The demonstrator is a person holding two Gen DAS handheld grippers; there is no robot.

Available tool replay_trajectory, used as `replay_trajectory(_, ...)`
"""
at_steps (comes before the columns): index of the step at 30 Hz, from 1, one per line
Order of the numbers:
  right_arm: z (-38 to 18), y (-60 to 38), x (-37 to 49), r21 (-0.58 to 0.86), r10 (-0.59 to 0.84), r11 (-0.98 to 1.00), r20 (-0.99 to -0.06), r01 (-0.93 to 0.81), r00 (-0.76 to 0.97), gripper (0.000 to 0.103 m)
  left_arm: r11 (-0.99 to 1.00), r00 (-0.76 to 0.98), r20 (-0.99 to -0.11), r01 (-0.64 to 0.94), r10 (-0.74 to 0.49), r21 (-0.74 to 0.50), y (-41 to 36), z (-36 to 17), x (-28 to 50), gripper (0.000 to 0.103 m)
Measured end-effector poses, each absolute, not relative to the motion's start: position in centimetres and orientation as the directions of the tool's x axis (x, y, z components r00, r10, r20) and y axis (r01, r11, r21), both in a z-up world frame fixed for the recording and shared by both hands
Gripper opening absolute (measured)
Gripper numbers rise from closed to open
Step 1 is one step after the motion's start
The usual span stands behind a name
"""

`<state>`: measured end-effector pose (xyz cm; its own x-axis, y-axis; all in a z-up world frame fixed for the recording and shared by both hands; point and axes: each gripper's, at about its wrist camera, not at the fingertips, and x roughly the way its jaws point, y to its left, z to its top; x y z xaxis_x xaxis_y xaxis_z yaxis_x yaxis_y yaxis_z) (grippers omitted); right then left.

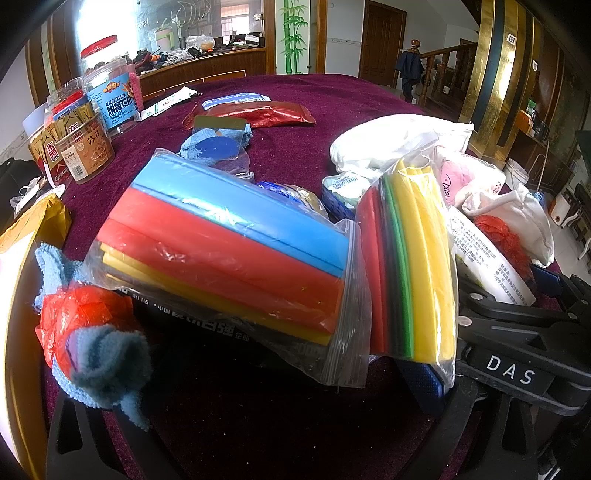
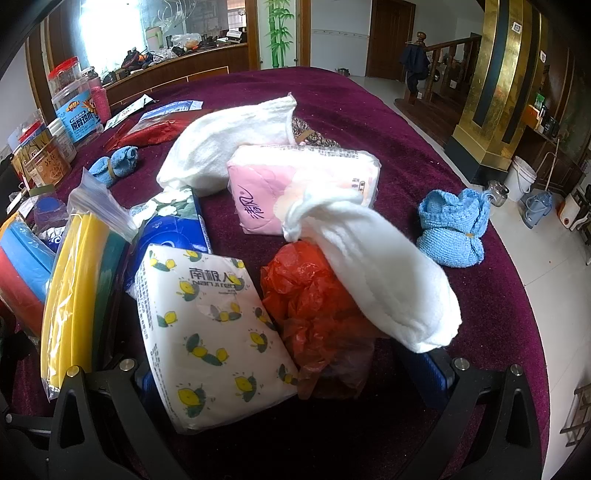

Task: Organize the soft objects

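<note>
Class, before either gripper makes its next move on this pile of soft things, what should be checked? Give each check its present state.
1. Right gripper open around the tissue pack: ok.
2. Left gripper's grip: cannot tell, its fingers are hidden under the bag of foam strips.
3. Red plastic bag free to lift: not ok, the white cloth lies on it.
4. Blue cloth bundle apart from the pile: ok.
5. Jars out of the way: ok.

A round table [image 2: 369, 110] covered in dark red cloth filled the near scene. Bright daylight entered through a window [image 1: 99, 22] at far left. A wooden counter [image 1: 207, 66] stood behind the table. A brown door [image 1: 384, 40] and a wooden staircase [image 1: 439, 62] were far right, beside a gold pillar [image 2: 498, 74]. The floor [image 2: 554, 258] was pale tile.
</note>
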<state>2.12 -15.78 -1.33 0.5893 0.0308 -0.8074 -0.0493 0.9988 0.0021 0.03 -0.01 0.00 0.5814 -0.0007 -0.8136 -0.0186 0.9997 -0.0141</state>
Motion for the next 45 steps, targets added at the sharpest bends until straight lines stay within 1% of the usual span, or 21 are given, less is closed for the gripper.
replay_trajectory(5,-1.3,-15.8,2.0,0.002,0.033,0.999,-0.812,-0.054,0.583,0.103,1.0,0.582,-0.813,-0.018,-0.002,-0.015,0.0,0.0,0.0,0.103)
replay_trajectory(8,-1.1,-16.0,2.4,0.016,0.059,0.996,-0.838,-0.083,0.543,0.103,1.0,0.582,-0.813,-0.018,-0.002,-0.015,0.0,0.0,0.0,0.103)
replay_trajectory(10,-1.1,-16.1,2.4,0.019,0.054,0.997,-0.848,-0.072,0.528,0.103,1.0,0.582,-0.813,-0.018,-0.003,-0.016,0.0,0.0,0.0,0.103)
replay_trajectory(21,-1.2,-15.3,2.6,-0.007,0.024,0.998,-0.845,-0.057,0.535,0.103,1.0,0.58,-0.815,-0.016,-0.004,-0.016,0.0,0.0,0.0,0.102)
replay_trajectory(24,-1.3,-15.3,2.6,-0.01,0.023,0.998,-0.845,-0.058,0.535,0.103,0.999,0.517,-0.855,0.046,-0.048,-0.028,0.3,0.2,-0.3,0.102)
replay_trajectory(26,-1.3,-15.4,2.5,-0.01,0.024,0.998,-0.846,-0.061,0.533,0.103,0.995,0.497,-0.864,0.097,-0.074,-0.029,0.8,0.1,-1.2,0.102)
replay_trajectory(29,-1.3,-15.5,2.3,-0.009,0.031,0.997,-0.848,-0.073,0.528,0.103,0.988,0.515,-0.851,0.154,-0.103,-0.026,1.1,0.2,-3.2,0.102)
replay_trajectory(31,-1.3,-15.5,2.3,-0.008,0.034,0.997,-0.849,-0.078,0.527,0.103,0.986,0.524,-0.845,0.162,-0.111,-0.029,1.4,0.2,-3.7,0.102)
replay_trajectory(36,-1.2,-15.5,2.3,-0.011,0.027,0.998,-0.848,-0.068,0.529,0.103,0.988,0.53,-0.844,0.155,-0.08,0.004,0.4,0.3,-3.6,0.103)
replay_trajectory(38,-1.2,-15.5,2.3,-0.011,0.027,0.997,-0.85,-0.07,0.526,0.103,0.988,0.526,-0.845,0.153,-0.097,-0.018,0.7,0.3,-3.6,0.102)
replay_trajectory(40,-1.0,-15.6,2.1,-0.017,0.017,0.998,-0.851,-0.06,0.525,0.103,0.987,0.538,-0.834,0.151,-0.123,-0.048,1.4,0.8,-4.0,0.099)
replay_trajectory(41,-0.8,-15.8,1.7,-0.018,0.01,0.999,-0.849,-0.049,0.528,0.103,0.987,0.553,-0.821,0.146,-0.139,-0.069,1.9,1.3,-4.6,0.095)
replay_trajectory(43,0.1,-16.5,0.4,0.009,0.031,0.999,-0.83,-0.042,0.556,0.103,0.983,0.6,-0.781,0.154,-0.174,-0.101,3.0,2.9,-5.8,0.095)
replay_trajectory(45,1.2,-17.2,-1.2,0.018,0.037,0.999,-0.798,-0.038,0.602,0.103,0.984,0.663,-0.73,0.158,-0.165,-0.079,3.9,4.7,-7.3,0.096)
